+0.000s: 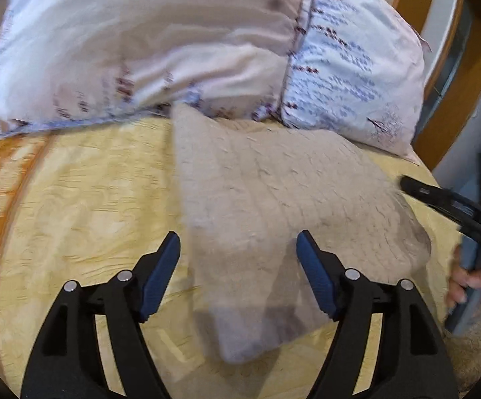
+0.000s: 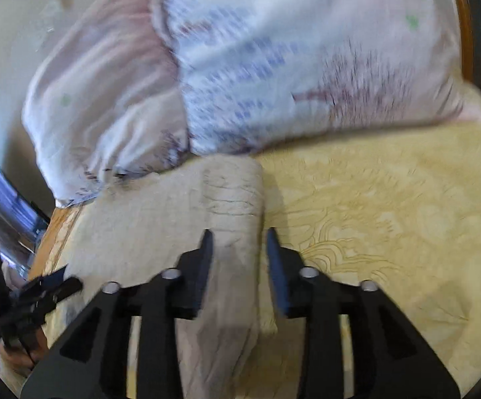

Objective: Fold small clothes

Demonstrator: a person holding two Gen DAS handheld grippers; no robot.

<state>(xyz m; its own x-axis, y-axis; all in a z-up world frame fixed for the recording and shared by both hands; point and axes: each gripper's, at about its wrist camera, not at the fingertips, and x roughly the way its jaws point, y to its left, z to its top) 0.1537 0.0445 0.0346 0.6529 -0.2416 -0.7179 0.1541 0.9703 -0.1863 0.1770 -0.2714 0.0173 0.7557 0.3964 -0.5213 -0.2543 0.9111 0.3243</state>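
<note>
A beige textured garment (image 1: 273, 199) lies partly folded on the yellow patterned bedspread (image 1: 74, 199). My left gripper (image 1: 239, 242) is open just above its near left edge, with nothing between the blue pads. In the right wrist view the same garment (image 2: 160, 219) lies at centre left with its folded edge running between the fingers. My right gripper (image 2: 239, 236) is open over that edge and holds nothing. The right gripper also shows at the right edge of the left wrist view (image 1: 453, 206), and the left gripper shows at the lower left of the right wrist view (image 2: 37, 299).
A pale pink and white printed pillow (image 1: 174, 50) lies across the head of the bed, touching the garment's far edge; it also shows in the right wrist view (image 2: 240, 76). A wooden headboard (image 1: 466, 66) stands at the right. A fluffy cream rug (image 1: 476, 342) lies beyond the bed's right side.
</note>
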